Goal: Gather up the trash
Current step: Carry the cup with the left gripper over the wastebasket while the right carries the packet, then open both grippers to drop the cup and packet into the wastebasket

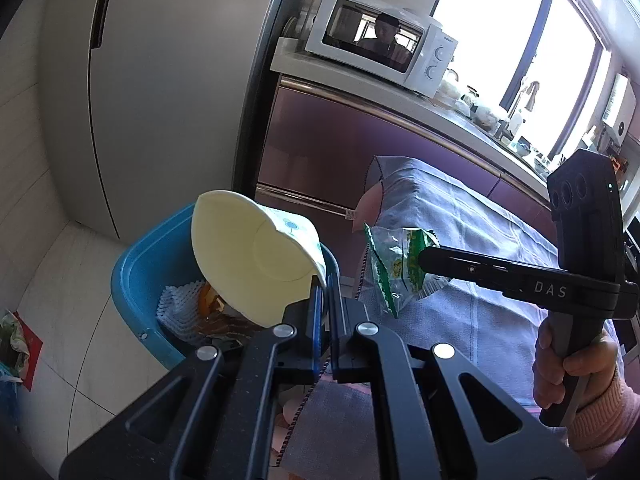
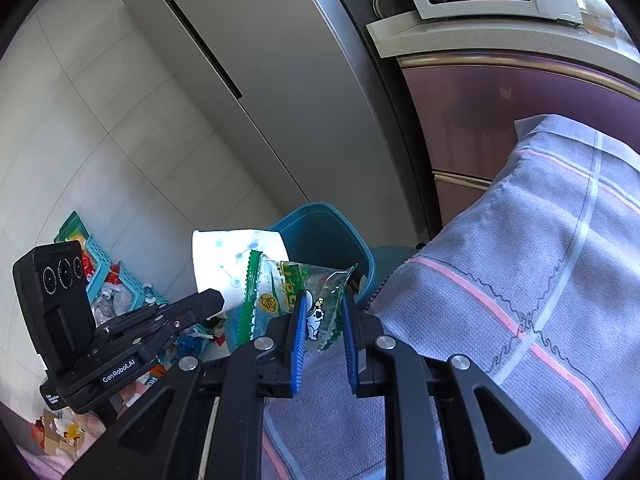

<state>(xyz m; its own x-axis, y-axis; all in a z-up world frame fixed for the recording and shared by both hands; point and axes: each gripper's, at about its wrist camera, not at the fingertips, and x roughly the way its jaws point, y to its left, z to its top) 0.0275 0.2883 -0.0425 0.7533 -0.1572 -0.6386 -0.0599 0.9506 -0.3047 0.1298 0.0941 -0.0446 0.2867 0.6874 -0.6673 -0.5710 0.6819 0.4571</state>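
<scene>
Because the trash belongs in the blue bin (image 1: 132,280) on the floor left of the cloth-covered table (image 1: 480,240), the left gripper (image 1: 325,292) pinches a paper cup (image 1: 248,252) over it, while the right gripper (image 2: 324,312) clamps a green wrapper (image 2: 288,292) nearby.

Tiled floor (image 1: 68,264), grey fridge (image 1: 160,92) — bright window (image 1: 496,36) beyond.

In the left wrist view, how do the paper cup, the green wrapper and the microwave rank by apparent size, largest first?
1. Microwave and paper cup: they look alike; the cup is far nearer, so unranked.
2. Green wrapper, smallest.
</scene>
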